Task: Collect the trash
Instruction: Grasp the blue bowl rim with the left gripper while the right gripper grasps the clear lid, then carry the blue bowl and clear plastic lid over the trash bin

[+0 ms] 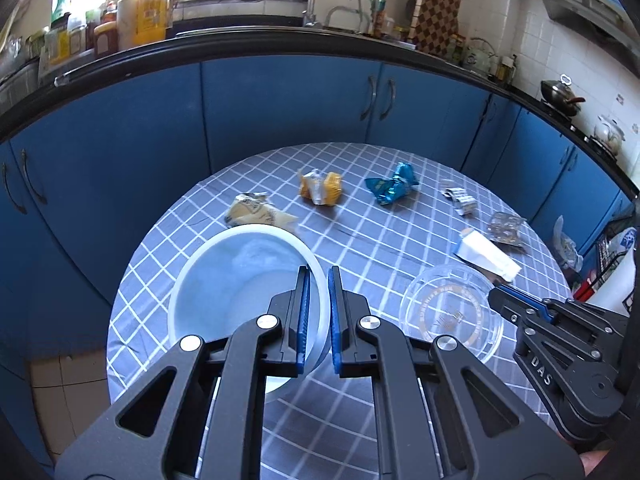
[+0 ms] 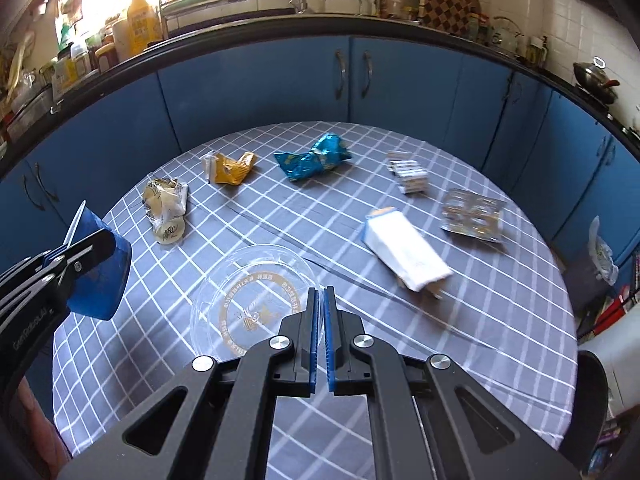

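Note:
My left gripper (image 1: 318,270) is shut on the rim of a pale blue plastic bowl (image 1: 240,280) and holds it over the table's left side; it also shows in the right wrist view (image 2: 100,276). My right gripper (image 2: 320,292) is shut on the edge of a clear round lid (image 2: 256,292) with gold print, also seen in the left wrist view (image 1: 452,312). Trash lies on the checked tablecloth (image 2: 460,340): a beige wrapper (image 2: 166,208), a yellow wrapper (image 2: 230,168), a blue wrapper (image 2: 316,156), a white carton (image 2: 404,252), a foil strip (image 2: 410,174) and a blister pack (image 2: 472,214).
The round table stands in front of blue kitchen cabinets (image 2: 260,80) with a black counter (image 1: 280,42) full of bottles. A sink and a wok stand further back. A bag and boxes lie on the floor at the right (image 2: 604,256).

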The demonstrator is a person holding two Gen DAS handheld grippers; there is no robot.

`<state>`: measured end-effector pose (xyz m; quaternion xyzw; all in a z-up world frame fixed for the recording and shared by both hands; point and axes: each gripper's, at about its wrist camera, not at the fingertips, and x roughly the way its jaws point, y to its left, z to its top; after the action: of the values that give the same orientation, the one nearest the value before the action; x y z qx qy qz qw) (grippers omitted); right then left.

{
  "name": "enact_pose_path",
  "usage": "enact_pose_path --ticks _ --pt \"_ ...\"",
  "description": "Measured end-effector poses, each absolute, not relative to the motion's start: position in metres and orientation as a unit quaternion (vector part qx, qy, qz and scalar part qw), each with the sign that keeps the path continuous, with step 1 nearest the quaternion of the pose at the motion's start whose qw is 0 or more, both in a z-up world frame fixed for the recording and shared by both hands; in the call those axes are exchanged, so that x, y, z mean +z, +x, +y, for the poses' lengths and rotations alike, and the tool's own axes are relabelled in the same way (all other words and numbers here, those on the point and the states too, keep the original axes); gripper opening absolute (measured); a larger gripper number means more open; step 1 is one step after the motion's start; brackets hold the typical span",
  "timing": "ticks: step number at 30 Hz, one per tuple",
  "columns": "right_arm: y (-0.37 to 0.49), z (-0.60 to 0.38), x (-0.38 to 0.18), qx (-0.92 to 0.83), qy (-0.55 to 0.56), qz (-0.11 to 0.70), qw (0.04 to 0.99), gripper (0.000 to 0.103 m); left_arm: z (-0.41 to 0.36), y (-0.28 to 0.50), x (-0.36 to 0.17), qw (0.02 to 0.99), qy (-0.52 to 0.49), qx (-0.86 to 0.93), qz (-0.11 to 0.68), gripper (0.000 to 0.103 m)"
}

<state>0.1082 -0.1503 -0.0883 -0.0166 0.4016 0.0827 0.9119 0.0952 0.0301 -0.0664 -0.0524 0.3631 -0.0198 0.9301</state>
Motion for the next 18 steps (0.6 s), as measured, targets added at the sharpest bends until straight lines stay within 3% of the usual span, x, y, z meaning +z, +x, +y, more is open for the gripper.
enact_pose_path --ticks 18 --pt "0.05 -0.241 -0.061 0.031 0.01 0.362 0.932 0.003 -0.062 0.071 -0.045 0.934 -0.003 -0.068 0.35 0.01"
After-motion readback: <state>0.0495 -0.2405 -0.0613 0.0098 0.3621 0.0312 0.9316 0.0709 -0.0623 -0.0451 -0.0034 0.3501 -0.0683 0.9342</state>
